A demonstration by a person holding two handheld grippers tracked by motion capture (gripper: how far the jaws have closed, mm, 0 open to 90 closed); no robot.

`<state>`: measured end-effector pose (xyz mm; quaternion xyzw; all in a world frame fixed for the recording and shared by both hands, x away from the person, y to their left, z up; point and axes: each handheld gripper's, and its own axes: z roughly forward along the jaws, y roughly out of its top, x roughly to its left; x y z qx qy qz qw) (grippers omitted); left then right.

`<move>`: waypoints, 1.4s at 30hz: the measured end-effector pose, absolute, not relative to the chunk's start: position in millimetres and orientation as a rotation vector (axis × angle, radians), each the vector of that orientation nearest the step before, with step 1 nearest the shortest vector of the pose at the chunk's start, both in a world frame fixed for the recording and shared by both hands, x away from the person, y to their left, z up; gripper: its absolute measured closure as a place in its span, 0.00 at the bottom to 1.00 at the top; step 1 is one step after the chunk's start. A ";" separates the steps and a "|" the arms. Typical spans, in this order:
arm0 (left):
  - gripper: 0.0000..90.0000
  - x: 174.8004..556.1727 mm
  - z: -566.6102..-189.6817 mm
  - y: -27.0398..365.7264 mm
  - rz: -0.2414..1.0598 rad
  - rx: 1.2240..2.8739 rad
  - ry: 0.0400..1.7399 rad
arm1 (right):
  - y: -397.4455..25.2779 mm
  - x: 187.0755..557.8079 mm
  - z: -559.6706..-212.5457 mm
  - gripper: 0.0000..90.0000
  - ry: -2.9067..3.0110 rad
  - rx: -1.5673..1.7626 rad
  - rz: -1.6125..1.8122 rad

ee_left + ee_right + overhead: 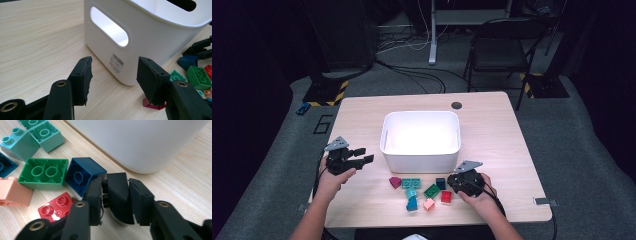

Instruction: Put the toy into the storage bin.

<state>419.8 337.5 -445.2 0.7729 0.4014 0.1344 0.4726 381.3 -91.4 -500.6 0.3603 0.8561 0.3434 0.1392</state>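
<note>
The left hand-held gripper [362,155] hovers released beside the white bin [421,150]. Right of the loose bricks on the tabletop [362,115], the right hand-held gripper [116,195] is clenched on a black brick [117,192]; its narrow hold could let the brick twist free during lifting.

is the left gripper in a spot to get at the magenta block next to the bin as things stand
Probably yes. The left gripper is open, and the magenta block lies on bare table just past its jaws, with nothing between. The white bin stands close behind, so a low approach along the table looks safest.
</note>
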 end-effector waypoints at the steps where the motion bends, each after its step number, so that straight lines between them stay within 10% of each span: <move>1: 0.51 420.0 -445.0 337.9 0.327 1.894 0.982 | -91.7 381.8 -500.4 0.73 2.479 1.040 0.993; 42: 0.52 420.1 -445.1 341.8 0.316 1.879 1.010 | -108.5 380.5 -357.5 0.74 2.588 0.902 1.095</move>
